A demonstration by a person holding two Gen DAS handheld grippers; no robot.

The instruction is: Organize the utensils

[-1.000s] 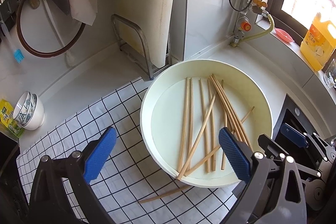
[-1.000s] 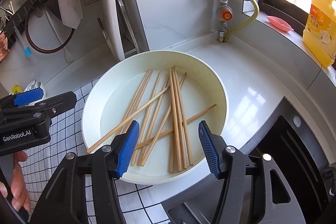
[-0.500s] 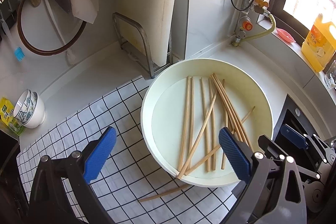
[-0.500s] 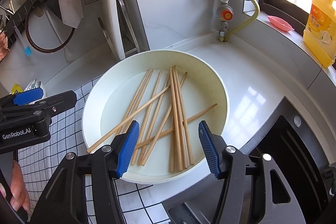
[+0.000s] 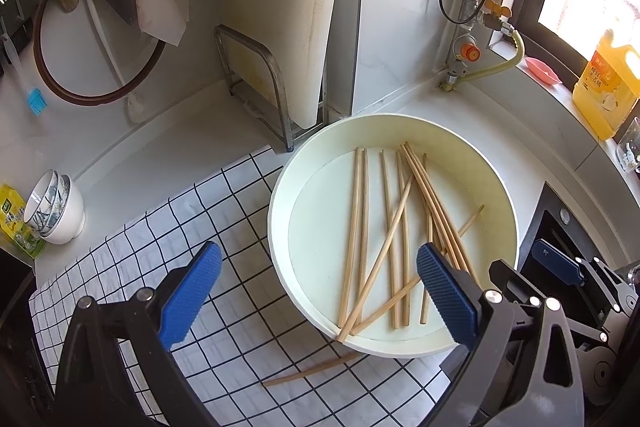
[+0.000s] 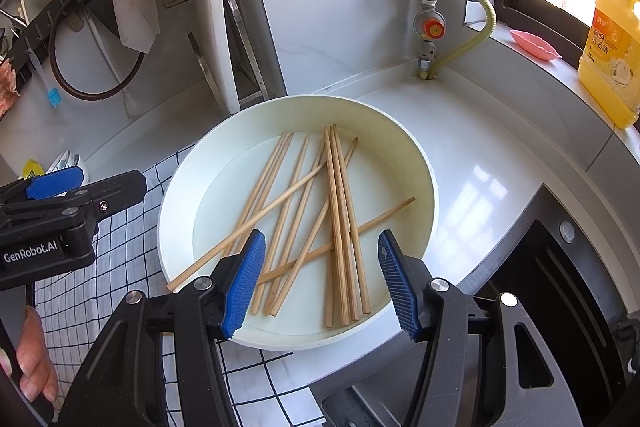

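A round white tray stands on the counter and holds several loose wooden chopsticks, crossed over one another. One more chopstick lies outside on the checked mat, by the tray's near rim. My left gripper is open and empty, above the tray's near left rim. My right gripper is open and empty, above the tray's near edge. The left gripper also shows at the left of the right wrist view.
A white checked mat lies under the tray's left side. Stacked bowls stand at far left. A metal rack with a white board stands behind the tray. A black stove is on the right, a yellow bottle on the sill.
Both grippers have drifted very slightly; both stay open and empty. The chopsticks and tray have not moved.
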